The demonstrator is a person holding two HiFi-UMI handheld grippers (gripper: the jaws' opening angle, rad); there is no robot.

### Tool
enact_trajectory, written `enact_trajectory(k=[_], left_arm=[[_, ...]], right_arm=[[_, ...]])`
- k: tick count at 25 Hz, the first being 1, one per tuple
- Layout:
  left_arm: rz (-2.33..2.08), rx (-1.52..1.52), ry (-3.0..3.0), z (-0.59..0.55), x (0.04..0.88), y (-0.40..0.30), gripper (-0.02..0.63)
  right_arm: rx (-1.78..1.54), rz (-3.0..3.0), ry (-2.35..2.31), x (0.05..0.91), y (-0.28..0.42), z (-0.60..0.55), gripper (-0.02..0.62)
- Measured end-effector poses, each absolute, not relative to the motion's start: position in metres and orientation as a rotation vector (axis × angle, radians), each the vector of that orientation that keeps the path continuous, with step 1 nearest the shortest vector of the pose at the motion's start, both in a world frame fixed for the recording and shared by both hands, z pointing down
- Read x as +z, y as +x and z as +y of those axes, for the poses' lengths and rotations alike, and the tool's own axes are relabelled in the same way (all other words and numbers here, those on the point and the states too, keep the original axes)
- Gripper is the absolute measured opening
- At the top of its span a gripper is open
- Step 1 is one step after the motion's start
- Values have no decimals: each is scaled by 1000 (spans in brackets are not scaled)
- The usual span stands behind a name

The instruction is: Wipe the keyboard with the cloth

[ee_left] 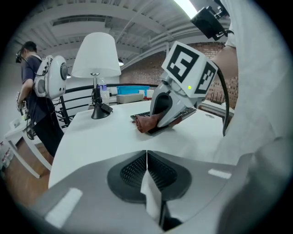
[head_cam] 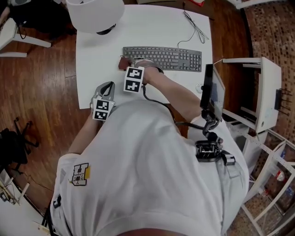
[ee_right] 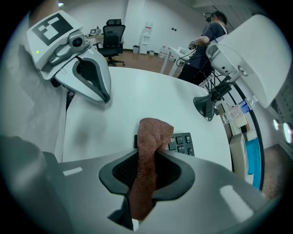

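A dark grey keyboard [head_cam: 168, 58] lies across the white table [head_cam: 143, 27]. My right gripper [head_cam: 125, 63] is shut on a folded brown cloth [ee_right: 150, 151] and presses it down at the keyboard's left end [ee_right: 183, 143]. The cloth [ee_left: 147, 123] shows under that gripper beside the keyboard's edge in the left gripper view. My left gripper [head_cam: 105, 90] hovers near the table's front edge with its jaws shut, nothing between them [ee_left: 146, 169]. Most of the keyboard is hidden behind the cloth in the right gripper view.
A white table lamp [head_cam: 96, 14] stands at the table's back left, its black base [ee_left: 98, 111] near the keyboard. A thin cable [head_cam: 196, 28] lies at the back right. A white shelf unit [head_cam: 258, 92] stands right of the table. A person [ee_left: 32, 91] stands beyond.
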State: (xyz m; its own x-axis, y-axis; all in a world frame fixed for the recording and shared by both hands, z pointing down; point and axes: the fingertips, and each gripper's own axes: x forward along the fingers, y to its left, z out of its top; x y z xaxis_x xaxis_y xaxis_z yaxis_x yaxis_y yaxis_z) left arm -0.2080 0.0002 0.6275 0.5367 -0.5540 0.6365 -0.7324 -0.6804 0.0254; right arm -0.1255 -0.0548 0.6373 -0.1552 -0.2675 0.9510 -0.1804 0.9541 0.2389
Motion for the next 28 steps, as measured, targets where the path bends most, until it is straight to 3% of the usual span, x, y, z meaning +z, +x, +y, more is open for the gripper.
enact_trajectory(k=[21, 28], left_arm=[[-1019, 941, 2536, 23, 623, -202, 0], [-897, 981, 2717, 13, 608, -159, 0]], right_arm=[[-79, -1756, 223, 657, -120, 14, 91], [-133, -1786, 158, 658, -118, 20, 94]])
